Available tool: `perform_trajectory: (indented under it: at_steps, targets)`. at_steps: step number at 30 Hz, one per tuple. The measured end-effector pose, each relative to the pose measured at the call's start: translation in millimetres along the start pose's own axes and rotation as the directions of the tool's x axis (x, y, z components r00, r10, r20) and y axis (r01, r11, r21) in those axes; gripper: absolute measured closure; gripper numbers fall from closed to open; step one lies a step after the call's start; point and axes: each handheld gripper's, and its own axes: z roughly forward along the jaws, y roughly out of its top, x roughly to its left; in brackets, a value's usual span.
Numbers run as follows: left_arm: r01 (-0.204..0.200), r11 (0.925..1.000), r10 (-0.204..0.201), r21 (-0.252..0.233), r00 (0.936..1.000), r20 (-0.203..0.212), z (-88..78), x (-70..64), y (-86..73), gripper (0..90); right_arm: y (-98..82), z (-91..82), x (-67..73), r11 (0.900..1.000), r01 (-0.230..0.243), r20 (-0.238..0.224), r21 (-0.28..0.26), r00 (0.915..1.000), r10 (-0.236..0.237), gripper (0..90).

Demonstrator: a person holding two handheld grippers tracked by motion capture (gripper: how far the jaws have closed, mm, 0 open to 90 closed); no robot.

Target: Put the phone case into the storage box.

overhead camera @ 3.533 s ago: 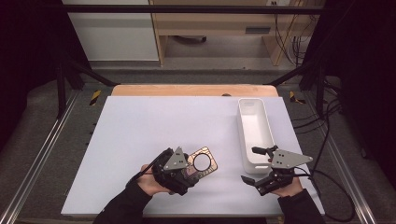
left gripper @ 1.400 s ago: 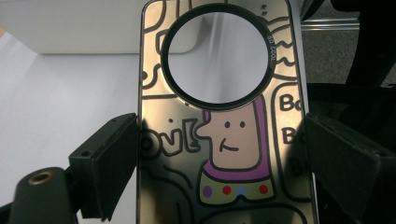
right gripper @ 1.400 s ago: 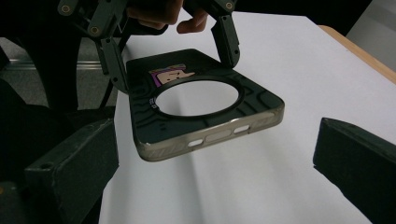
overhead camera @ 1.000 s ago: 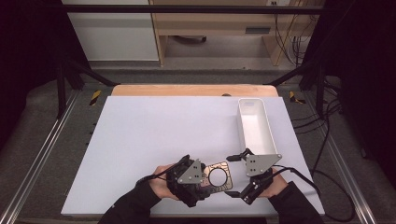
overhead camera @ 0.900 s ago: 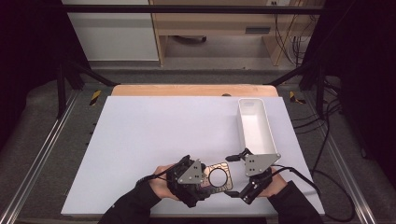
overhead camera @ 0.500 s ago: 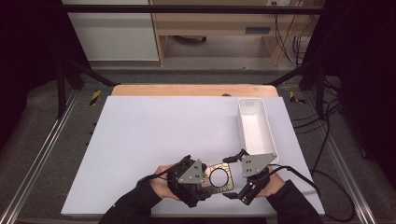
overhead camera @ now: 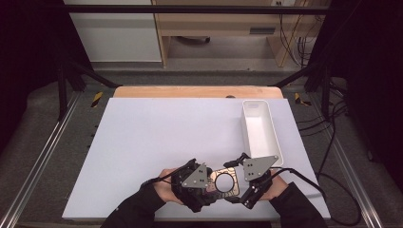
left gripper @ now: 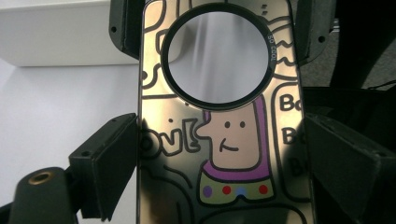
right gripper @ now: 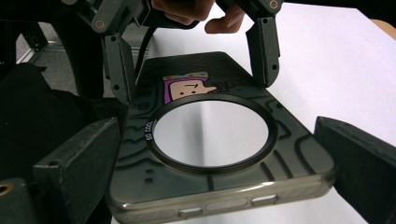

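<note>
Phone case held flat just above the table, near the white tray, pinched at one end by left gripper, with right gripper spread around the other end, not clearly touching.

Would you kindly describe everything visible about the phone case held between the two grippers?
The phone case is a translucent smoky, glossy plastic shell with black doodle lines, a purple-collared cartoon face and a black ring around a round mirror-like disc. Moulded side buttons show on its edge. It lies roughly flat near the table's front edge, beside the white tray. The left gripper clamps one end; the right gripper's jaws flank the other end without clearly touching.
</note>
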Motion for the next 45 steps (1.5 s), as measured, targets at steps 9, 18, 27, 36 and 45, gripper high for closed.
perform_trajectory:
  at_steps: [9,18,27,36,45]
  targets:
    - [-0.003,1.0000,0.003,-0.004,0.9998,0.018,1.1,-0.8,-0.1,11.6,-0.6,1.4,0.0,1.000,0.007,-0.039,0.000,0.9992,-0.007,9.0]
    - [-0.005,1.0000,0.005,-0.007,0.9996,0.028,1.0,-0.2,-0.8,11.5,-0.1,0.6,-0.2,1.000,0.016,-0.058,0.002,0.9982,-0.016,11.1]
    - [-0.001,1.0000,0.002,-0.007,0.9992,0.039,2.4,0.3,-1.4,11.5,0.3,0.2,-0.2,1.000,0.014,-0.069,0.013,0.9976,-0.013,11.6]
    - [0.001,1.0000,-0.001,-0.009,0.9988,0.049,3.0,0.7,-2.4,11.5,0.5,0.2,-0.1,1.000,-0.003,-0.077,0.022,0.9970,0.004,12.0]
    - [0.006,1.0000,-0.006,-0.003,0.9984,0.057,4.5,0.4,-2.9,11.3,0.7,0.6,0.2,0.999,-0.017,-0.083,0.029,0.9964,0.019,12.3]
